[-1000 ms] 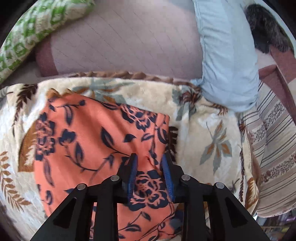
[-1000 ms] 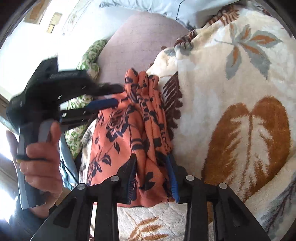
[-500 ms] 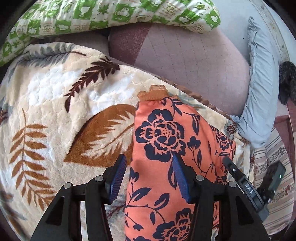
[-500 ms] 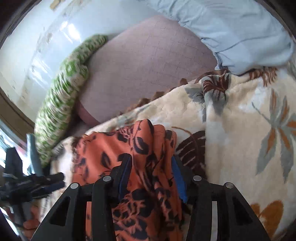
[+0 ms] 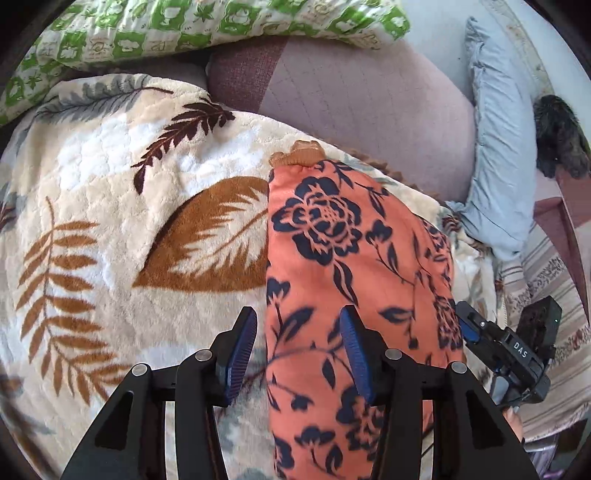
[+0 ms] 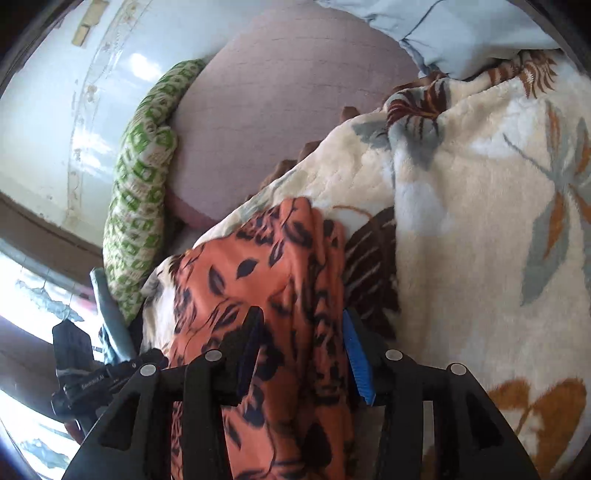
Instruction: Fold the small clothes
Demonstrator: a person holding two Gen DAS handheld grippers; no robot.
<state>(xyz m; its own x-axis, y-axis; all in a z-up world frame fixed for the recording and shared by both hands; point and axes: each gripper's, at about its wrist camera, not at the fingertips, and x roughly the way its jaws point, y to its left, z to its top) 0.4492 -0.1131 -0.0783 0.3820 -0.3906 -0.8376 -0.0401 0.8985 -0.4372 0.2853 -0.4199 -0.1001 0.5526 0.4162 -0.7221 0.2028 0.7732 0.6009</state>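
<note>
Both views bright, daylit. Strong fisheye bending, black vignette at the corners. Right wrist view: blown-out window (image 6: pixel 22 424) glare left of the tool, sheen on the wall (image 6: pixel 55 110), orange garment (image 6: pixel 280 295) motion-smeared ahead of the tool. Left wrist view: sharp, soft shadows under the garment (image 5: pixel 351 258) edge on the blanket (image 5: pixel 110 206).

Orange garment (image 5: pixel 354 266) printed with navy flowers and leaves; cream blanket (image 5: pixel 110 206) patterned with brown, rust and grey leaves; green-and-white checked pillow (image 5: pixel 177 29); mauve quilted cushion (image 5: pixel 362 96); pale blue pillow (image 5: pixel 498 147); black tongs with blue pads (image 5: pixel 242 354).
</note>
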